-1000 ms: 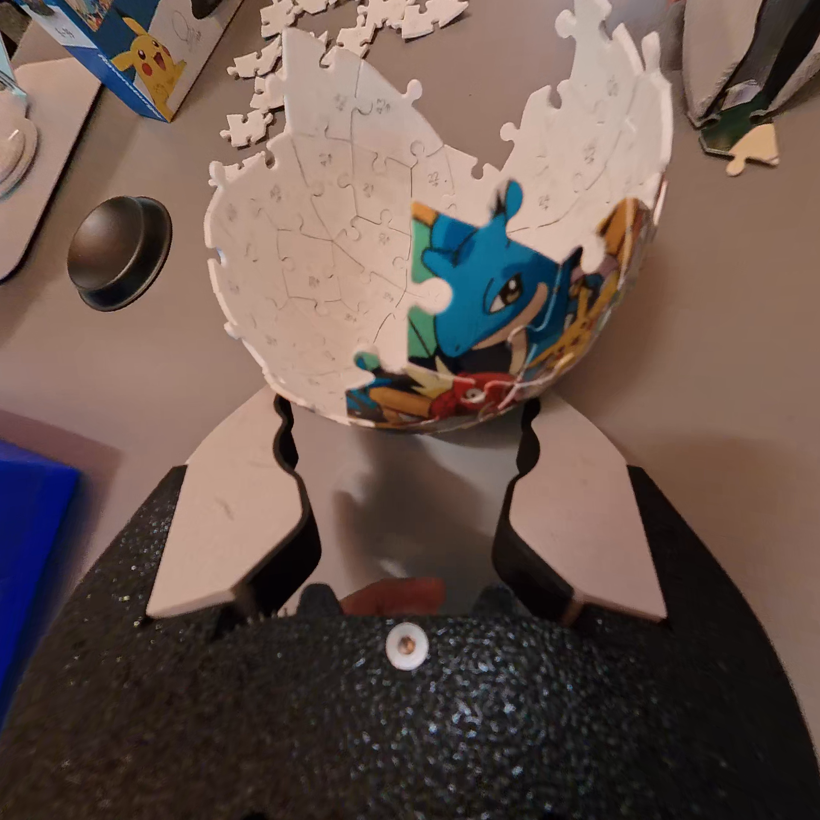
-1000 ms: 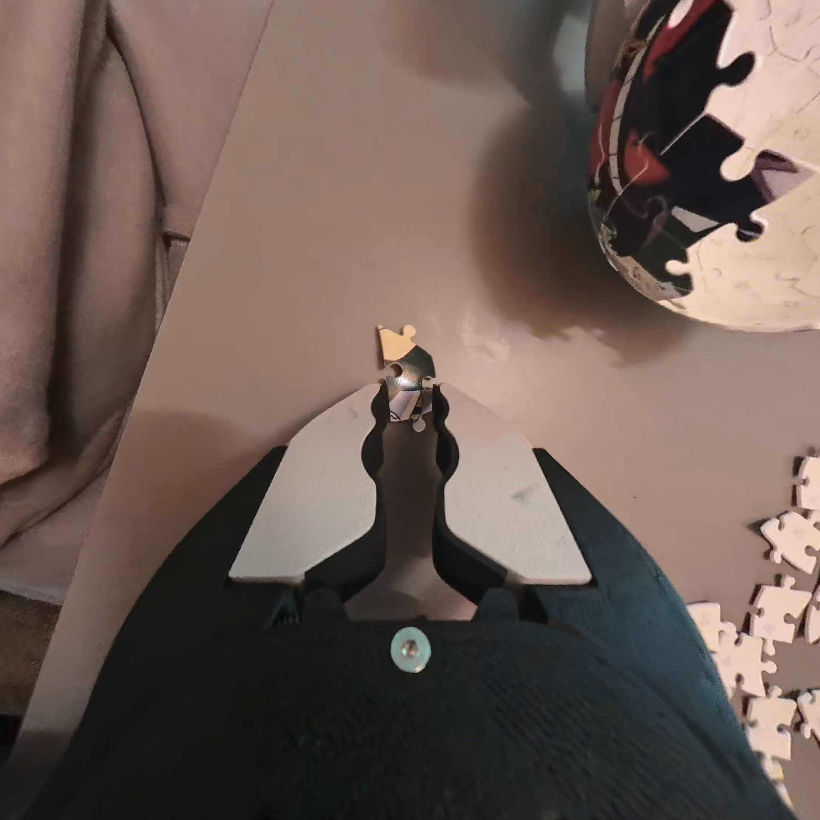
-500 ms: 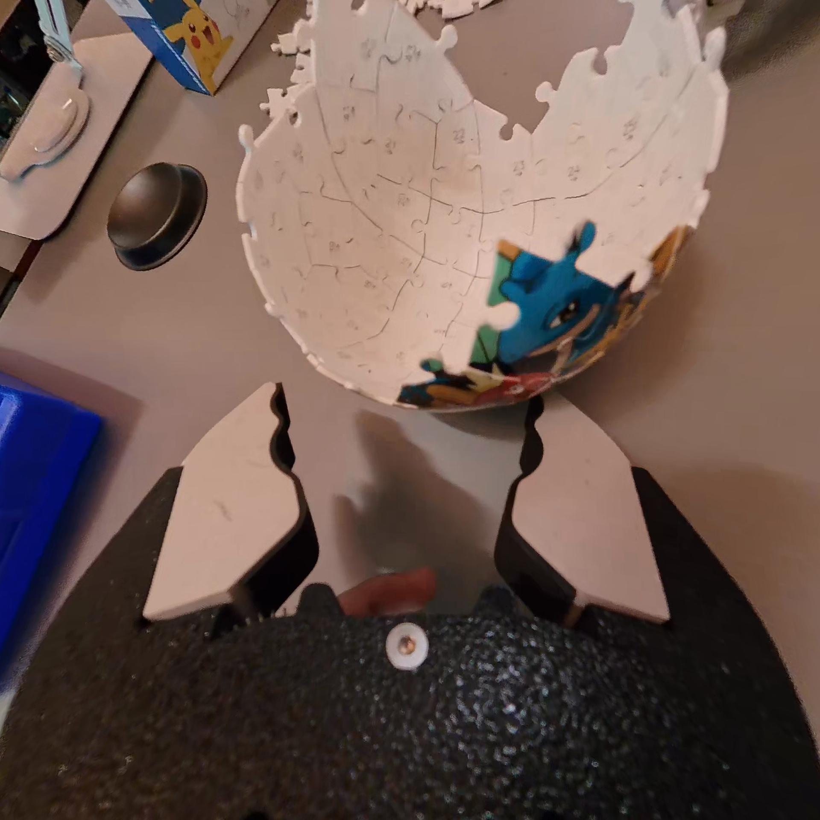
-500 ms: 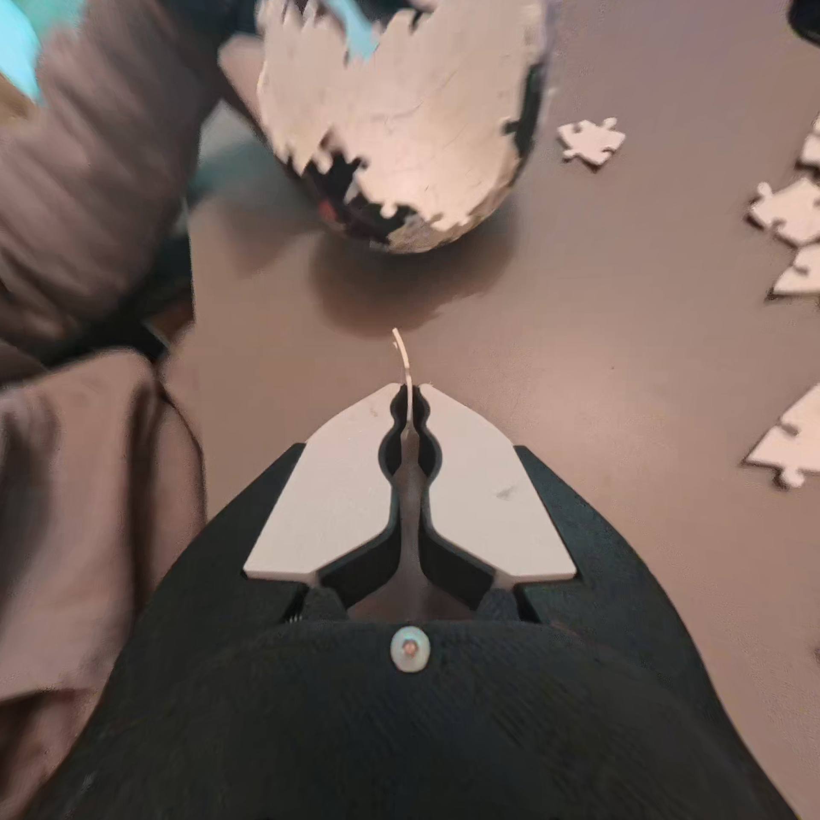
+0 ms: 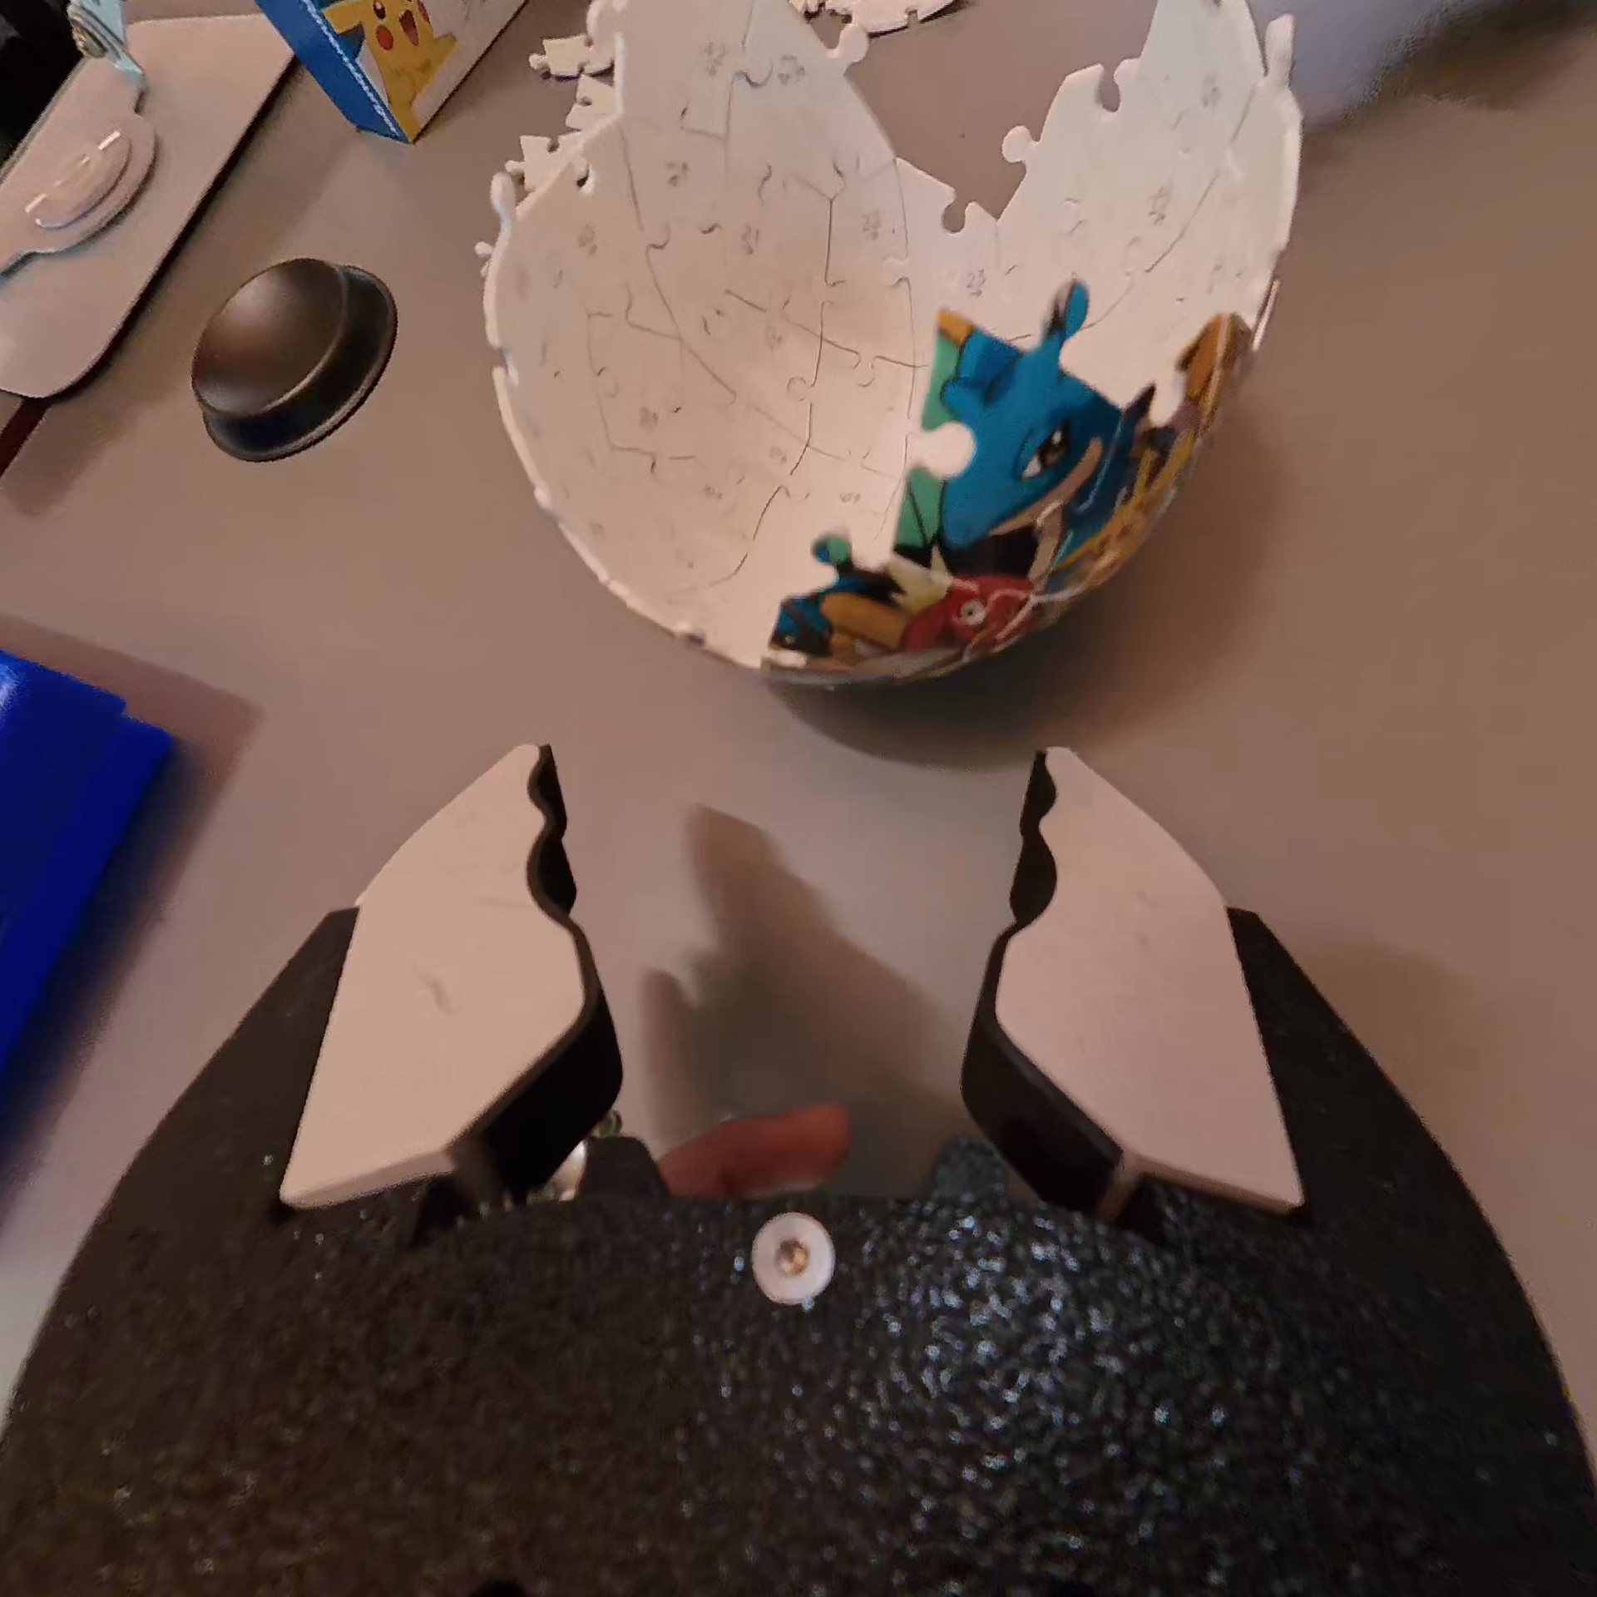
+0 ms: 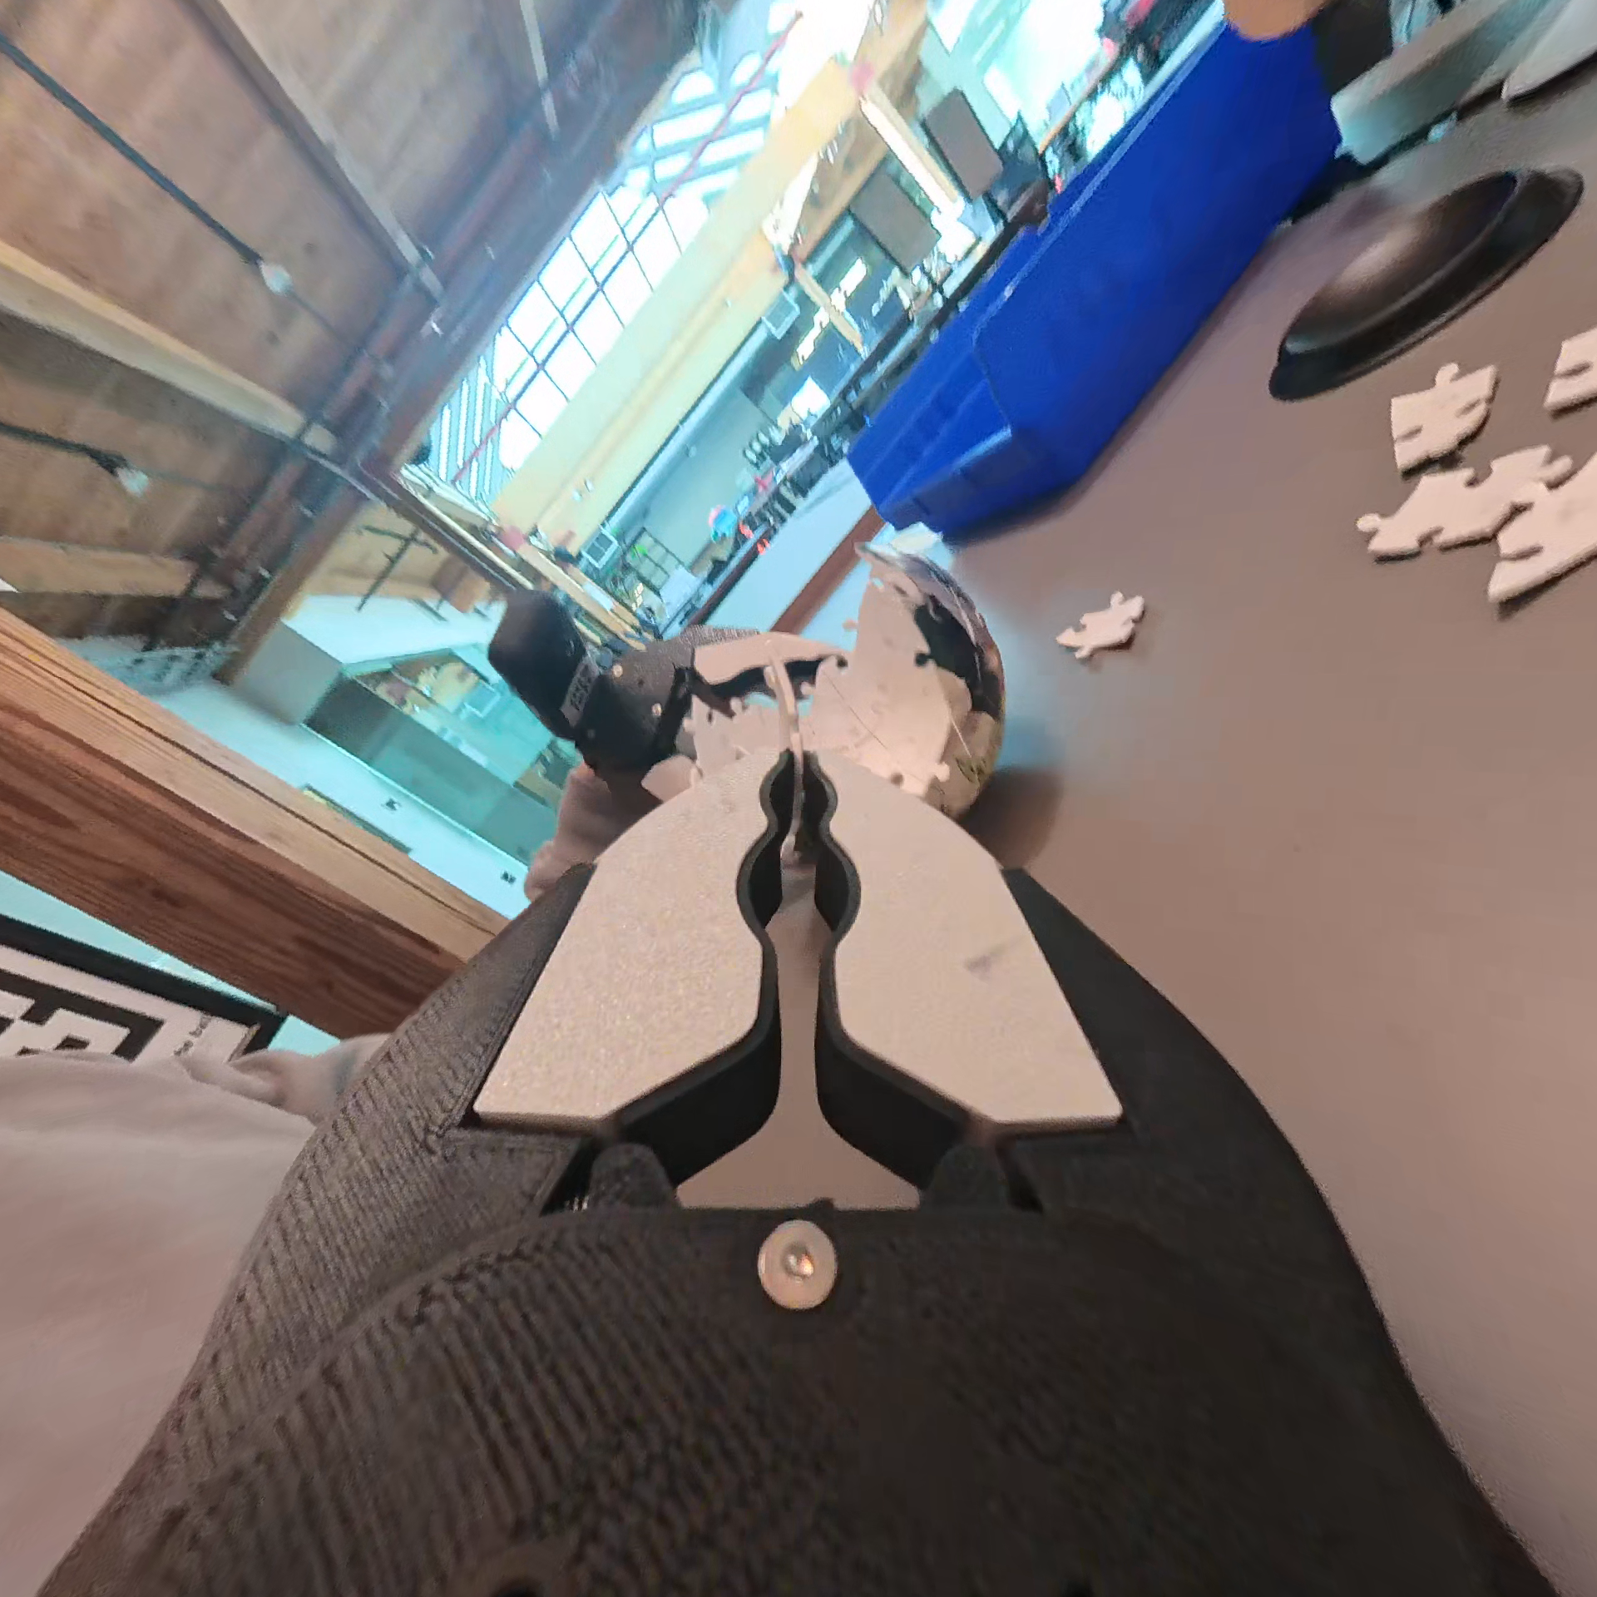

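While left gripper (image 5: 791,769) gapes, piece (image 6: 788,709) between right fingers (image 6: 873,830).

Bare table (image 5: 864,778) before puzzle shell (image 5: 734,346); black dome (image 5: 289,354), blue bin (image 5: 60,821) crowd left.

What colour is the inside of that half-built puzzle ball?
White inside the puzzle ball, with colourful cartoon creatures printed on the outside; the left wrist view shows it best.

puzzle ball (image 5: 864,346) top cut off, blue bin (image 5: 60,864) cropped, held piece (image 6: 788,709) seen edge-on
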